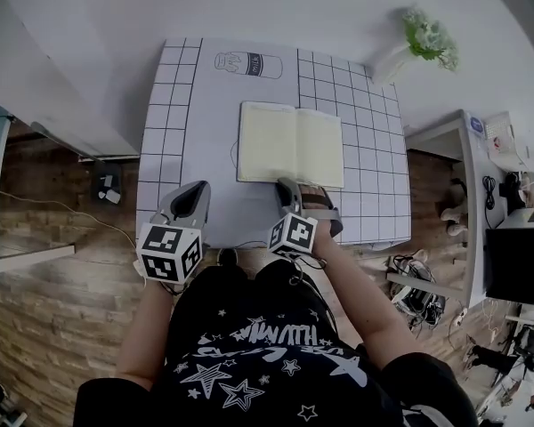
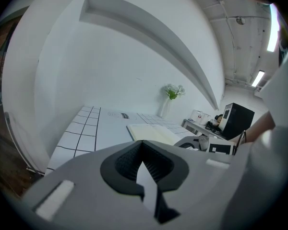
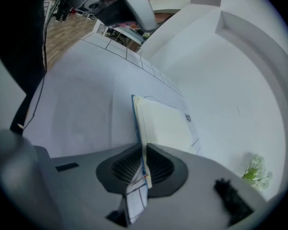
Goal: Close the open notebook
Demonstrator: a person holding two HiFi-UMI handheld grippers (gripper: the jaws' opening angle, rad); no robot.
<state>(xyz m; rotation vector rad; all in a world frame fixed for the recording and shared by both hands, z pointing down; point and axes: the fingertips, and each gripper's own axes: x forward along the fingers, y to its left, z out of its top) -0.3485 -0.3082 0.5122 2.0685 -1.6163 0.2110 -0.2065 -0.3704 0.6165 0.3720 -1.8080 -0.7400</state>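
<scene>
- Your right gripper (image 1: 289, 187) was clamped on the near edge of the open notebook (image 1: 291, 144), close to its spine.
- The notebook lay mid-table on the gridded table (image 1: 169, 132).
- Your left gripper (image 1: 194, 194) had its jaws together, empty, apart from the notebook.

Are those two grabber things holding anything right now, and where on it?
The right gripper is clamped on the open notebook, at its near edge, close to the middle fold. The left gripper holds nothing.
</scene>
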